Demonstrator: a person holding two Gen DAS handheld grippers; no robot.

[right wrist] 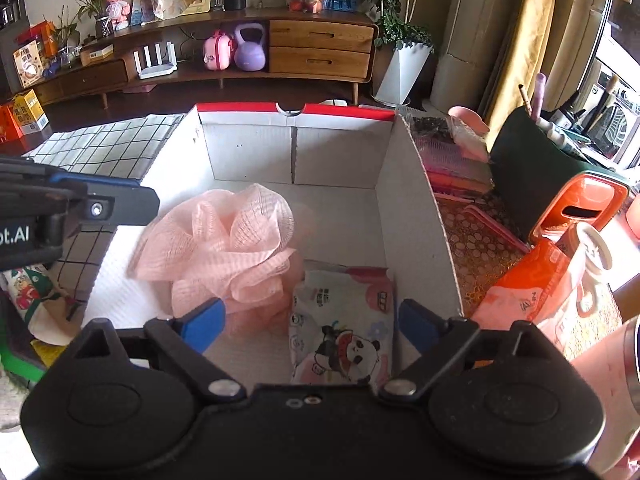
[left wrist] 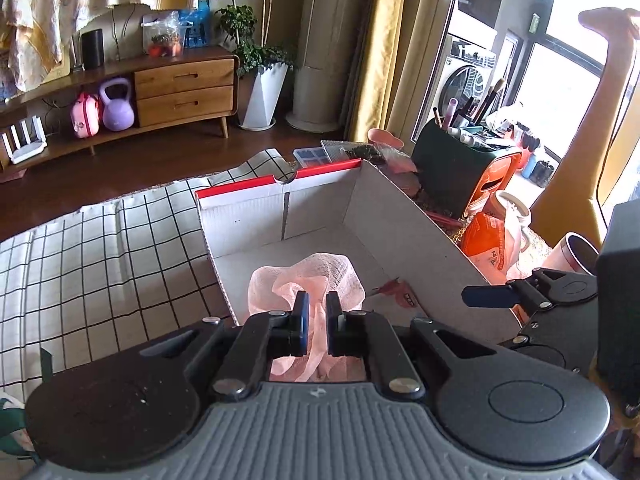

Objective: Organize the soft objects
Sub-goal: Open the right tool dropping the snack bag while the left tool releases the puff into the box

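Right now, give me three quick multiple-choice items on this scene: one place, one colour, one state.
1. Where is the panda cloth?
A. in the box
B. on the checked mat
C. on the cabinet

2. What colour is the mesh pouf?
A. green
B. pink
C. purple

3. How is the right gripper?
A. shut on the cloth
B. shut on the pouf
C. open, holding nothing

Key: A, the cloth lies against the box's right wall; B, the mesh is pale pink; C, its jaws stand wide apart with no pad on anything.
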